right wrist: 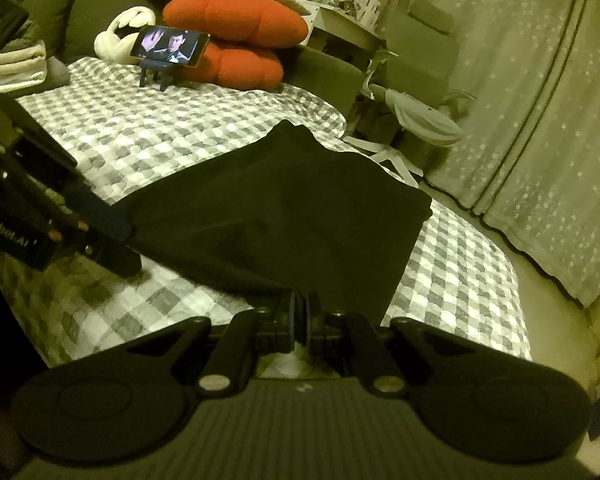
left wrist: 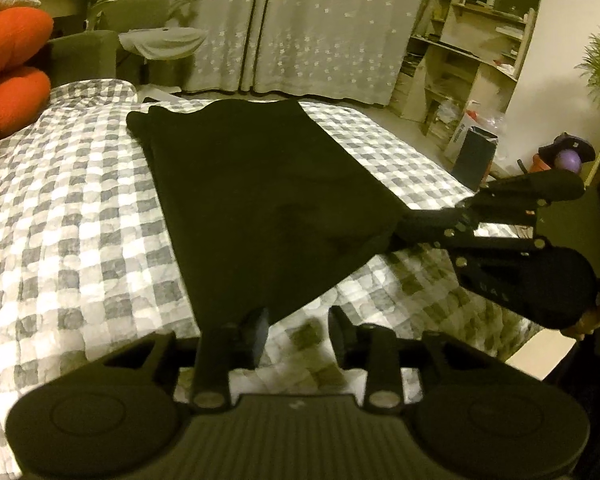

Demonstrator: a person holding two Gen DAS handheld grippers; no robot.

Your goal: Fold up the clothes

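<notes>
A black garment (left wrist: pixel 260 200) lies lengthwise on the checked bedcover (left wrist: pixel 72 220), its near end raised off the bed. My left gripper (left wrist: pixel 298 332) is open; its left finger (left wrist: pixel 256 328) touches the garment's near corner and nothing sits between the fingers. In the right wrist view the left gripper (right wrist: pixel 130 248) reaches in from the left at that corner of the garment (right wrist: pixel 284 216). My right gripper (right wrist: pixel 300 312) is shut on the garment's near edge. From the left wrist view the right gripper (left wrist: pixel 400 228) pinches the right corner and holds it up.
Orange cushions (right wrist: pixel 236 36), a white plush (right wrist: pixel 116 40) and a phone on a stand (right wrist: pixel 170 46) sit at the head of the bed, folded towels (right wrist: pixel 18 64) beside them. Curtains (left wrist: pixel 300 28), a cluttered shelf (left wrist: pixel 468 60), a chair (right wrist: pixel 424 120) and a dark box (left wrist: pixel 474 156) stand beyond the bed's edge.
</notes>
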